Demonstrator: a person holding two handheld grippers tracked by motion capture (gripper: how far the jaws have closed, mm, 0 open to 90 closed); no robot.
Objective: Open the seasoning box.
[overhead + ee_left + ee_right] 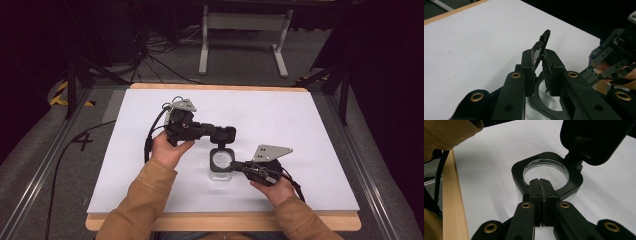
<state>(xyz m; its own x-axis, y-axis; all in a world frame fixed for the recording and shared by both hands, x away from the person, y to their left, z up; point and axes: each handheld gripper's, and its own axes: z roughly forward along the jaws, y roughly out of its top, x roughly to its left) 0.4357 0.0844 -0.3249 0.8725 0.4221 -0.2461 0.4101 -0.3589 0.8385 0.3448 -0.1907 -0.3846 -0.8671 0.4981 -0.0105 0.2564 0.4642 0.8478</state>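
A small clear jar (221,173) with a black square collar (574,180) stands on the white table near the front middle. Its hinged black lid (224,135) is swung up and open. My left gripper (220,134) comes in from the left and is shut on the lid's edge (545,37), its tips (541,62) pinching it. My right gripper (236,164) reaches in from the right, and its jaws (541,185) are shut on the near side of the collar. The lid (594,140) hangs above and behind the jar's round opening.
White sheet (280,120) covers the table, with a wooden edge (451,202) along the front. A tan sleeve (451,132) hangs close on the left of the right gripper view. The right gripper (604,70) sits at the right of the left gripper view. Cables trail off the table's left.
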